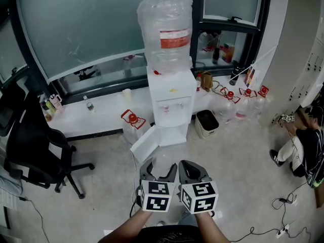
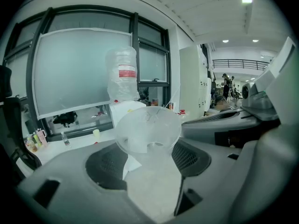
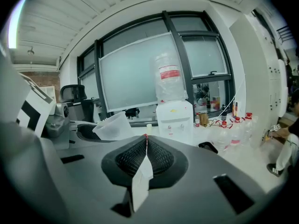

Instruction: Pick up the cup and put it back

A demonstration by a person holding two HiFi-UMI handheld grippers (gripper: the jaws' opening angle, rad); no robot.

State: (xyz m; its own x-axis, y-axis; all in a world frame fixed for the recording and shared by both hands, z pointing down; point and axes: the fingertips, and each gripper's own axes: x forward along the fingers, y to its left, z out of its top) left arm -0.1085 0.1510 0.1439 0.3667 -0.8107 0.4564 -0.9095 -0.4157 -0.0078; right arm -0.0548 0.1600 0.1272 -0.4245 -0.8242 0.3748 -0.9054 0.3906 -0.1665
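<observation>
The pick-up half of the job looks done. The left tongs (image 1: 160,172) are clenched on a clear plastic cup (image 2: 147,129), its sides caught between the two dark pads and its open mouth pointing away from the camera. The cup is off any surface, held in the air in front of the person's body and above the floor (image 1: 238,151). From the right gripper view the same cup (image 3: 112,126) shows tilted at the left, lying in the other gripper's grip.

The right tongs (image 3: 146,141) are clenched on nothing, the pads pressed flat together, and they sit just beside the left ones.

Ahead stands a white water dispenser (image 1: 171,103) with a large bottle (image 1: 166,29) on top, well apart from the cup. A low white ledge (image 1: 101,113) runs under the window behind it.

What is left, as I judge it, is the whole putting back: carrying the cup to its place, setting it down upright and letting go. The pictures do not show which spot that is; the dispenser or the ledge seems likely.
</observation>
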